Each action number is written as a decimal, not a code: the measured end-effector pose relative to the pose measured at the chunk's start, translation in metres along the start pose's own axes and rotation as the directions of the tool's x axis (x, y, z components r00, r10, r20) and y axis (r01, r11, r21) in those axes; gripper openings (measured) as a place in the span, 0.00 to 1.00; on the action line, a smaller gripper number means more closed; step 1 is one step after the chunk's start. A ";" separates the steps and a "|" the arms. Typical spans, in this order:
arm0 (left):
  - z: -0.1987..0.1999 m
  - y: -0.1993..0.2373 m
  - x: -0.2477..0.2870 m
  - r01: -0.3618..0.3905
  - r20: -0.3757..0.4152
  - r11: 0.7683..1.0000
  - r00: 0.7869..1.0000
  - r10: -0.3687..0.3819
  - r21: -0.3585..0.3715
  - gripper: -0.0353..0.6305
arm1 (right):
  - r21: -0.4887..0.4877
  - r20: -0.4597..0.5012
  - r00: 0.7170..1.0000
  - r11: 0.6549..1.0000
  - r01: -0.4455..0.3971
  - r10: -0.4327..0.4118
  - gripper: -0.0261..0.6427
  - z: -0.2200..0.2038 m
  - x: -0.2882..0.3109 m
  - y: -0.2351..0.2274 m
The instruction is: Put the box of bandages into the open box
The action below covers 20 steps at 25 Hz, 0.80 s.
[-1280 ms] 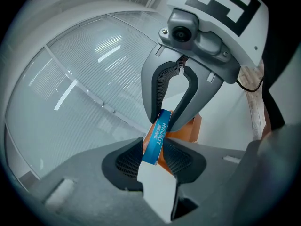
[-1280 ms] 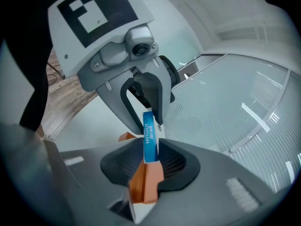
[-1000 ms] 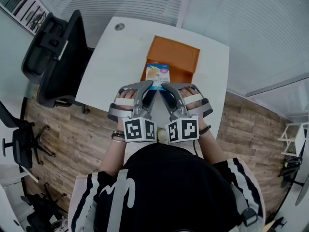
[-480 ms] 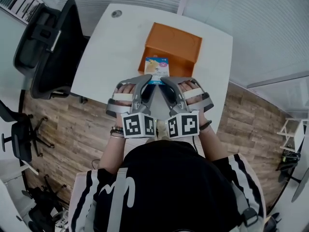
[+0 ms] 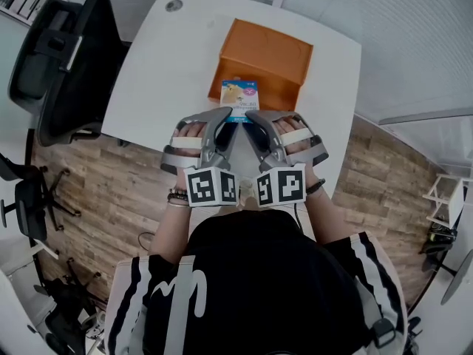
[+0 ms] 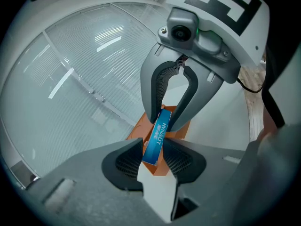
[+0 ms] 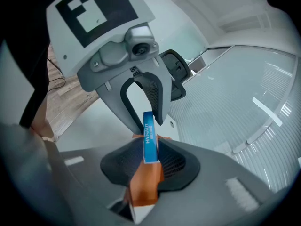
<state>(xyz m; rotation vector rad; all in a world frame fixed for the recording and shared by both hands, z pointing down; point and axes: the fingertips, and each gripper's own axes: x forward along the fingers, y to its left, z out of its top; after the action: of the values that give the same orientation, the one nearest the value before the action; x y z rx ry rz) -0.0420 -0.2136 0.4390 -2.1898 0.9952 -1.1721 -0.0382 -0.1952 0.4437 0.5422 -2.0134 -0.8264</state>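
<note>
The box of bandages (image 5: 238,100), clamped by the left claw (image 5: 224,122) and the right claw (image 5: 253,122), had sunk toward the open box (image 5: 272,54); release seemed near.

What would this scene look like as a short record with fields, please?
table: white, on a wood floor
open box: orange, on the table, nothing seen inside
bandage box: blue and white, held at the open box's near side, not set down in it
left gripper: jaws closed on the bandage box
right gripper: jaws closed on the bandage box from the other side
chair: black, left of the table in the head view
</note>
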 end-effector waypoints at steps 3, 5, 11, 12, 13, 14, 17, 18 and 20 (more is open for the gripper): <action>-0.003 -0.006 0.004 0.012 -0.005 1.000 1.000 -0.012 -0.007 0.26 | 0.005 -0.001 1.000 1.000 -0.014 0.014 0.18 -0.004 0.003 0.005; -0.005 -0.009 0.006 0.019 -0.009 1.000 1.000 -0.019 -0.012 0.26 | 0.008 -0.002 1.000 1.000 -0.022 0.022 0.18 -0.006 0.005 0.009; -0.013 -0.016 0.012 0.033 -0.023 0.999 0.999 -0.034 -0.021 0.26 | 0.020 -0.002 0.999 0.999 -0.042 0.042 0.18 -0.009 0.013 0.016; -0.014 -0.016 0.012 0.034 -0.025 0.999 0.999 -0.035 -0.020 0.26 | 0.022 -0.002 0.999 0.999 -0.043 0.043 0.18 -0.009 0.014 0.017; -0.015 -0.016 0.013 0.036 -0.027 0.999 0.999 -0.036 -0.020 0.26 | 0.025 -0.003 0.999 0.999 -0.045 0.045 0.18 -0.009 0.015 0.017; -0.016 -0.016 0.014 0.037 -0.028 0.999 0.999 -0.038 -0.021 0.26 | 0.027 -0.003 0.999 0.999 -0.047 0.047 0.18 -0.009 0.016 0.017; -0.018 -0.017 0.016 0.043 -0.029 0.999 0.999 -0.043 -0.025 0.26 | 0.032 -0.004 0.999 0.998 -0.054 0.054 0.18 -0.010 0.019 0.018; -0.018 -0.017 0.017 0.045 -0.030 0.999 0.998 -0.046 -0.026 0.26 | 0.034 -0.005 0.998 0.998 -0.056 0.056 0.18 -0.011 0.020 0.019; -0.019 -0.018 0.018 0.049 -0.032 0.998 0.998 -0.050 -0.028 0.26 | 0.039 -0.006 0.998 0.997 -0.060 0.061 0.18 -0.011 0.021 0.020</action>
<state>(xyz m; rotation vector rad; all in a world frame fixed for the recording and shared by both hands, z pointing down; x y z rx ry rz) -0.0448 -0.2171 0.4703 -2.2350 0.9804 -1.2277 -0.0407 -0.1989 0.4742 0.5026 -2.0330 -0.7498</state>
